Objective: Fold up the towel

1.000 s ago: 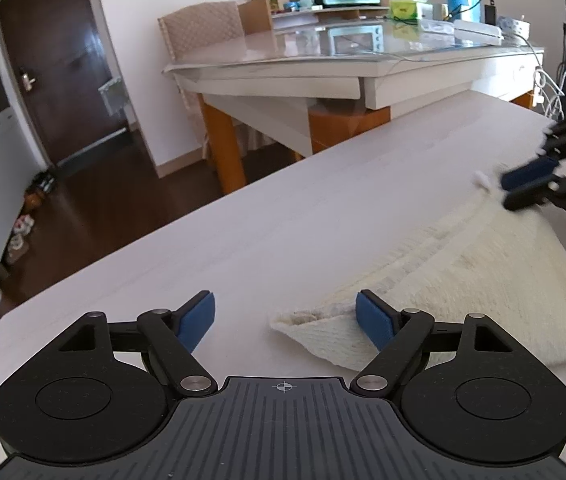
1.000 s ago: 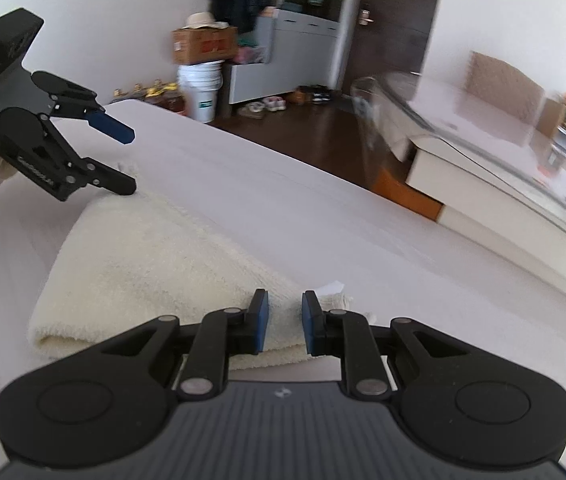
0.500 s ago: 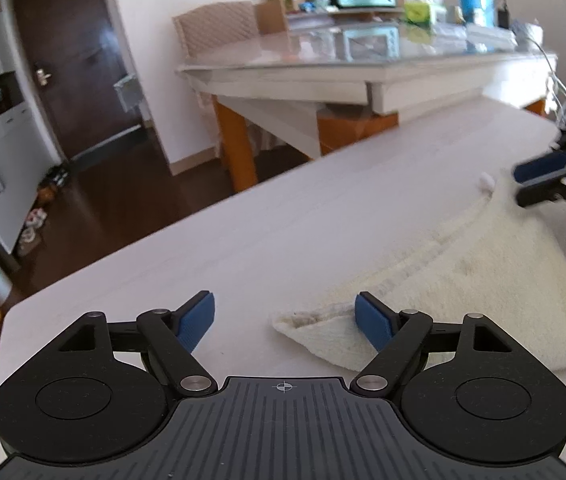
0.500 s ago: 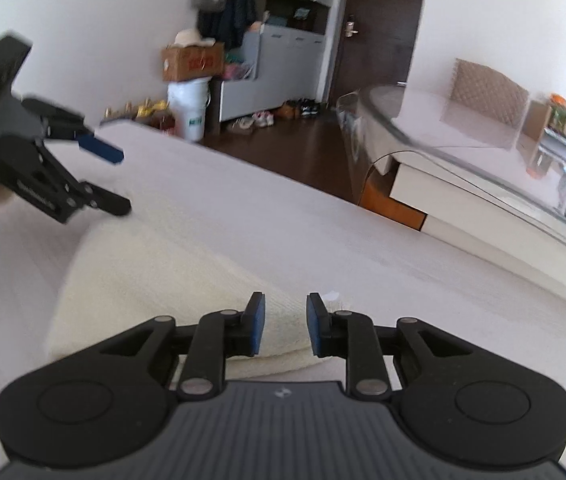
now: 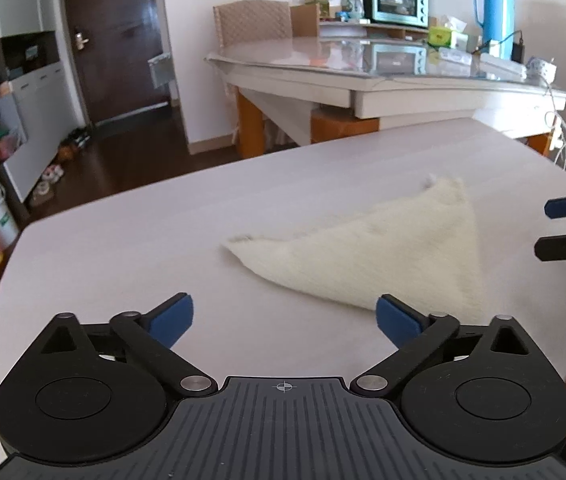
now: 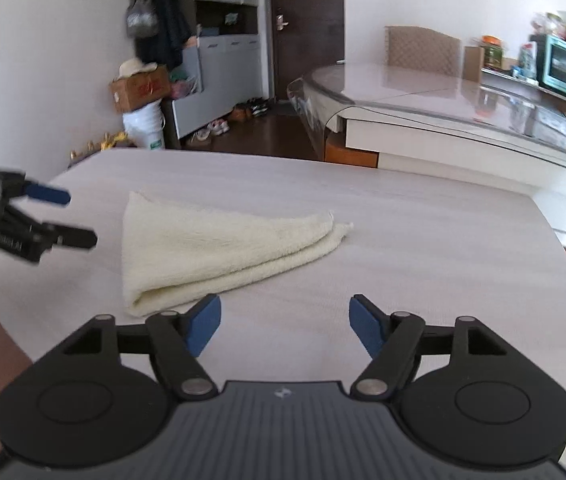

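Observation:
A cream towel (image 5: 383,252) lies folded on the pale table (image 5: 123,248), its layered edges meeting at a corner (image 6: 335,226). In the left wrist view my left gripper (image 5: 285,320) hovers just short of the towel's near edge, jaws still opening, nothing between them. My right gripper (image 6: 285,322) is drawn back from the towel (image 6: 211,248), its jaws opening and empty too. Each gripper shows at the edge of the other's view: the right gripper (image 5: 563,226) at far right, the left gripper (image 6: 71,218) at far left beside the towel.
A glass-topped dining table (image 5: 383,68) stands beyond, with a teal toaster oven (image 5: 399,0), a blue flask (image 5: 493,16) and cables. A woven chair (image 5: 253,20), dark door (image 5: 111,36), a bucket and boxes (image 6: 143,92) line the room. The table's edge drops to a dark floor.
The right gripper let go of the towel's corner and opened wide. Both grippers pulled back from the towel, which now lies flat and free on the table. The left jaws spread wider.

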A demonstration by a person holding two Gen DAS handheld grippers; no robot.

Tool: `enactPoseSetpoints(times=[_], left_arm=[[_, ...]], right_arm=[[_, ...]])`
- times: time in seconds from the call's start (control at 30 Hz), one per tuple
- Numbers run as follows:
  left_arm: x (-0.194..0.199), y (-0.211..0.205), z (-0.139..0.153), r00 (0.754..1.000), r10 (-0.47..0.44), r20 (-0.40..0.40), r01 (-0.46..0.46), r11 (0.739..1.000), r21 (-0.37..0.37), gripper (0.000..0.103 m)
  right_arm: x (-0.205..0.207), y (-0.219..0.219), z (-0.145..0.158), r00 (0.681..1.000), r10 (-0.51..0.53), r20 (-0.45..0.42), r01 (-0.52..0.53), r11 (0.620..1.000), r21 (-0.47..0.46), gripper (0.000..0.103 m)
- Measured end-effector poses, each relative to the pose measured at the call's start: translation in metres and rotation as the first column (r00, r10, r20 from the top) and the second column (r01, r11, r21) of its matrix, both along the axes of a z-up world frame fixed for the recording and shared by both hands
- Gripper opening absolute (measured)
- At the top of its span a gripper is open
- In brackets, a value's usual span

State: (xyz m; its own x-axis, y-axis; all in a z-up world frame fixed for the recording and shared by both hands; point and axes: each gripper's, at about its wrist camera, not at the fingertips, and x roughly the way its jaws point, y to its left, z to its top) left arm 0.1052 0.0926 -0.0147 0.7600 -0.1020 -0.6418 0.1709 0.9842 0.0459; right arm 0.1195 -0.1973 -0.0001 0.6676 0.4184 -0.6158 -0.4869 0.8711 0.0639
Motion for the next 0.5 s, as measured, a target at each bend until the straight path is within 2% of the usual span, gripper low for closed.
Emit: enactPoseSetpoints(times=[0.07, 0.37, 0.5], left_arm=[[-0.013, -0.005, 0.002, 1.0, 0.023, 0.02, -0.023, 1.0, -0.007, 0.103], [-0.037, -0.011, 0.001, 0.995, 0.095, -0.007, -0.095, 0.995, -0.042, 0.103], [-0.042, -0.011, 0.0, 0.993, 0.118, -0.024, -0.119, 0.992, -0.043, 0.103]], right_arm=[[-0.009, -0.001, 0.003, 1.0, -0.018, 0.014, 0.018, 1.0, 0.003, 0.088], [-0.032, 0.0, 0.005, 0.999, -0.039, 0.016, 0.04, 0.999, -0.007, 0.097], [-0.033, -0.001, 0.005, 0.999, -0.033, 0.008, 0.033, 0.999, -0.004, 0.098]])
